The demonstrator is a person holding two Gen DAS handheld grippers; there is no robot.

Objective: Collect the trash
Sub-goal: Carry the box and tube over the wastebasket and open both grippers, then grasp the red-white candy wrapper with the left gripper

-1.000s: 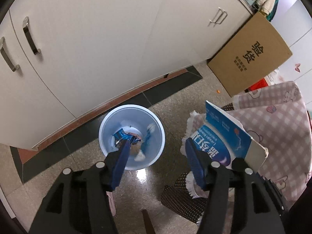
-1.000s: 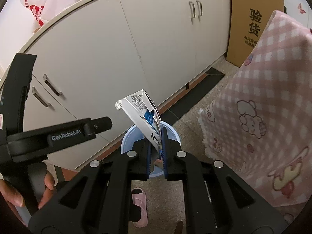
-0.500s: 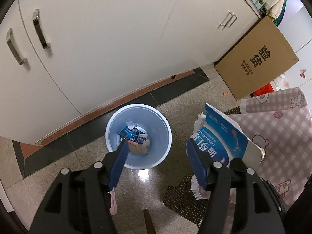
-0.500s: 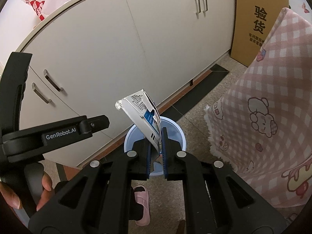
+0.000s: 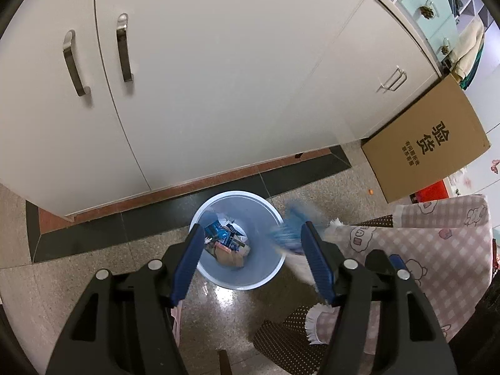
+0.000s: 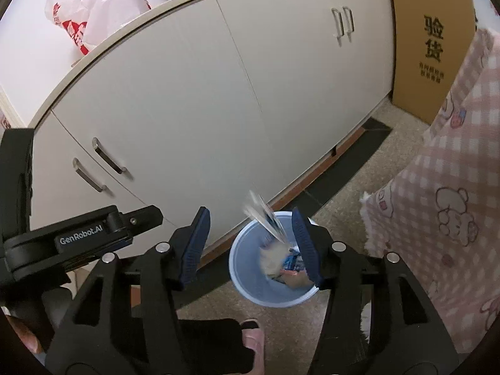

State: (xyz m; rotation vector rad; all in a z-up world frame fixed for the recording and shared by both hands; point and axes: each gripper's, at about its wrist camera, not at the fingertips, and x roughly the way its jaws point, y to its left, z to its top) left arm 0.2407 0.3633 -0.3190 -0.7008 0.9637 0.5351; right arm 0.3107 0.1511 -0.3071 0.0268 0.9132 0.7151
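Observation:
A pale blue trash bin stands on the floor by the white cabinets and holds several wrappers. It also shows in the right wrist view. A blue and white carton is blurred in mid-air over the bin's rim, free of both grippers; it shows as a blue smear in the left wrist view. My right gripper is open above the bin. My left gripper is open and empty, also above the bin.
White cabinets run behind the bin. A cardboard box leans at the right. A pink checked cloth hangs close on the right. A pink slipper lies on the floor near the bin.
My right gripper has opened and let go of the carton, which is falling toward the bin. Both grippers have risen a little.

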